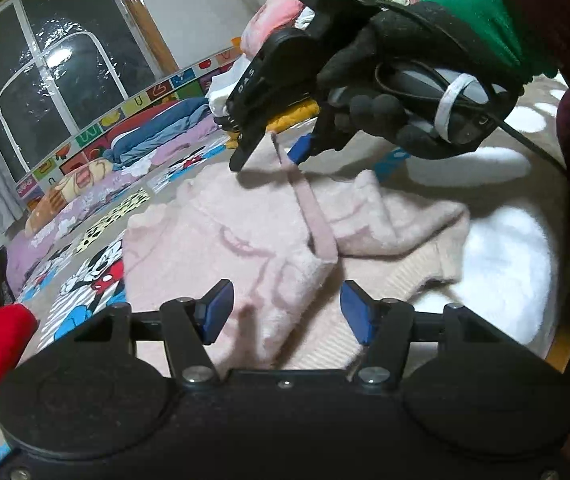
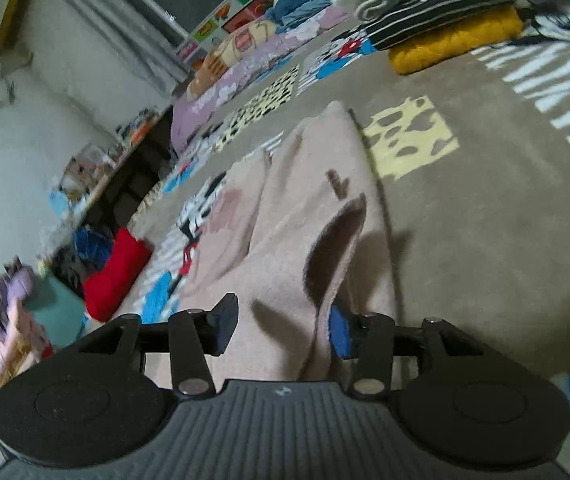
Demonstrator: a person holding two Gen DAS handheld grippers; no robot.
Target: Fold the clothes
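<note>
A pale pink fleece garment is lying partly folded on a patterned cartoon-print blanket, filling the middle of both wrist views. In the left wrist view, the left gripper is sitting near the bottom with its blue-padded fingers spread apart, a folded edge of the pink garment showing between them but with neither pad pressing on it. Farther off in that view, a black-gloved hand with a green cuff is holding the right gripper, whose jaws are standing apart just above the far edge of the garment; a narrow pink strap is running from there toward the near side across the fleece. In the right wrist view, the right gripper is showing the same spread jaws, with a raised fold of the garment lying beside the right-hand blue pad, and whether it is touching the pad cannot be told. To the far right in that view, a folded stack of striped and mustard-yellow clothes is resting on the blanket. At the left, a red cloth is lying by the blanket's edge, beside a blurred heap of other items. A dark window is filling the far left wall in the left wrist view.
</note>
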